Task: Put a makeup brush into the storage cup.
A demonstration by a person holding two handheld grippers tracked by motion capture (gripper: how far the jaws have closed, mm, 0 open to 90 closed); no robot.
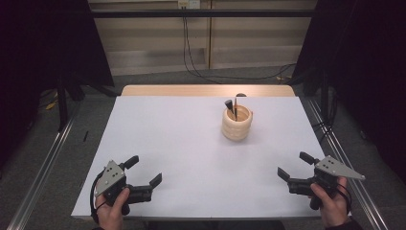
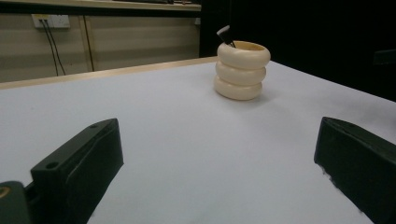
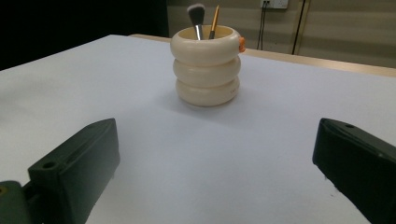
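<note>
A cream ribbed holder [image 1: 236, 123] made of three stacked rings stands right of centre toward the far side of the white table [image 1: 182, 143]. It holds a makeup brush [image 1: 229, 106] with dark bristles and a thin gold-handled brush [image 1: 235, 112]. In the left gripper view the holder [image 2: 242, 70] stands far ahead to the right; in the right gripper view the holder [image 3: 206, 65] is ahead, with the brush [image 3: 196, 16] upright in it. My left gripper [image 1: 146, 170] rests open at the near left. My right gripper [image 1: 295, 166] rests open at the near right. Both hold nothing.
The wooden table edge [image 1: 206, 90] runs along the far side. Metal rails [image 1: 40, 167] flank the table on the floor. Cables [image 1: 191, 57] hang down the back wall. Dark curtains stand at both sides.
</note>
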